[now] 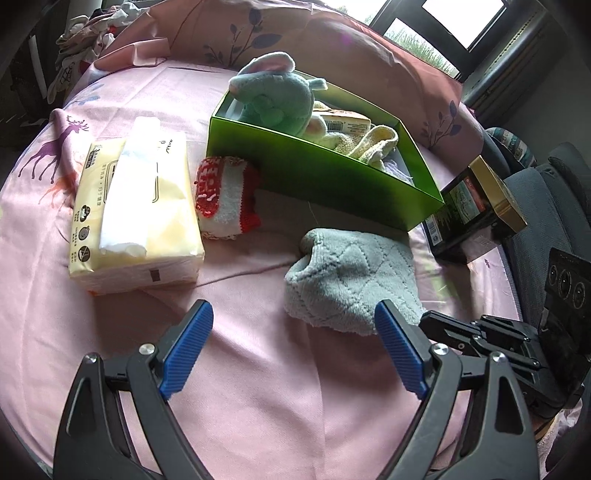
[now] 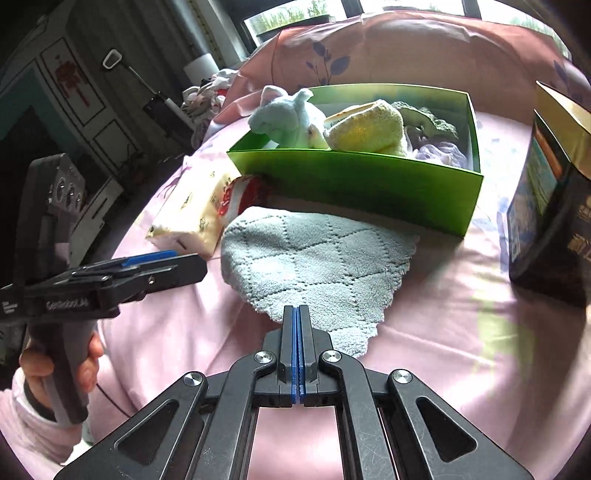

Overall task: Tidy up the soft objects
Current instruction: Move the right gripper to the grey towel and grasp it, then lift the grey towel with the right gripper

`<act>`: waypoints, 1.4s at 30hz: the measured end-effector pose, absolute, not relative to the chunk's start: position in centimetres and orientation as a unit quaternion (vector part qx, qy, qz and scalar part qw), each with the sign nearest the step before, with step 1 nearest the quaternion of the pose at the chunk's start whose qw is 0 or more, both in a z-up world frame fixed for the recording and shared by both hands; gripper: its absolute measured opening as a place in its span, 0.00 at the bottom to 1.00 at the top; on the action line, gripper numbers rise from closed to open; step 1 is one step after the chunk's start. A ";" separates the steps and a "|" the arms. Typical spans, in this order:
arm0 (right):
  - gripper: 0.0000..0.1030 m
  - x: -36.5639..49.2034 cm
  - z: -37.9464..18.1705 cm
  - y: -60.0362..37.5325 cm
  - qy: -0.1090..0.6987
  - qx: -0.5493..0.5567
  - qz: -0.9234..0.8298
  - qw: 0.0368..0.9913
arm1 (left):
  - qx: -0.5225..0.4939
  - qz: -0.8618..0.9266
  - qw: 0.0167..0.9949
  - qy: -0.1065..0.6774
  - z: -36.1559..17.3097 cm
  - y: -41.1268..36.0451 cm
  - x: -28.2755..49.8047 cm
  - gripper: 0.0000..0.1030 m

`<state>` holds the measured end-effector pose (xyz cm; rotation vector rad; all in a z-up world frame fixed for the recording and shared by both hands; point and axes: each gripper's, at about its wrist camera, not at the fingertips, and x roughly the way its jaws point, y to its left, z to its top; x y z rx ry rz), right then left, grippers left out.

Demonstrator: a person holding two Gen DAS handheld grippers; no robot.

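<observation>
A grey-green quilted cloth (image 1: 351, 277) (image 2: 317, 266) lies flat on the pink bedsheet in front of a green box (image 1: 332, 177) (image 2: 354, 184). The box holds a teal plush toy (image 1: 277, 96) (image 2: 288, 118), a yellow cloth (image 1: 373, 144) (image 2: 369, 129) and other soft items. A red-and-white knitted piece (image 1: 225, 195) (image 2: 240, 195) lies against the box's left side. My left gripper (image 1: 295, 321) is open and empty, just short of the cloth. My right gripper (image 2: 297, 314) is shut, its tips at the cloth's near edge; whether cloth is pinched between them cannot be told.
A yellow tissue pack (image 1: 136, 210) (image 2: 192, 210) lies left of the knitted piece. A dark box with a gold top (image 1: 476, 206) (image 2: 554, 192) stands right of the green box. A pink pillow (image 1: 295, 33) lies behind. The left gripper also shows in the right wrist view (image 2: 147, 258).
</observation>
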<state>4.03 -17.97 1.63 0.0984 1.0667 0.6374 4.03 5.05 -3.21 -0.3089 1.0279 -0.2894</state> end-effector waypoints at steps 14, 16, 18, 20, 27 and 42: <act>0.27 1.4 -0.2 -20.4 0.525 0.024 0.251 0.813 | -0.099 -0.177 0.839 0.505 -4.4 -0.4 5.4 0.83; 0.49 1.9 -0.7 -20.0 0.522 0.029 0.245 0.816 | -0.091 -0.176 0.837 0.510 -4.6 -0.6 5.9 0.76; 0.54 2.4 -1.0 -19.5 0.515 0.033 0.247 0.820 | -0.086 -0.181 0.834 0.515 -4.8 -0.6 6.3 0.67; 0.54 3.0 -1.4 -18.9 0.515 0.026 0.239 0.823 | -0.078 -0.180 0.830 0.522 -5.1 -0.7 6.6 0.53; 0.54 4.8 -2.6 -17.7 0.506 0.014 0.233 0.830 | -0.092 -0.201 0.815 0.536 -5.9 -0.6 6.8 0.15; 0.19 5.2 -2.6 -19.2 0.513 0.059 0.216 0.829 | -0.116 -0.241 0.812 0.519 -4.2 -0.8 5.0 0.11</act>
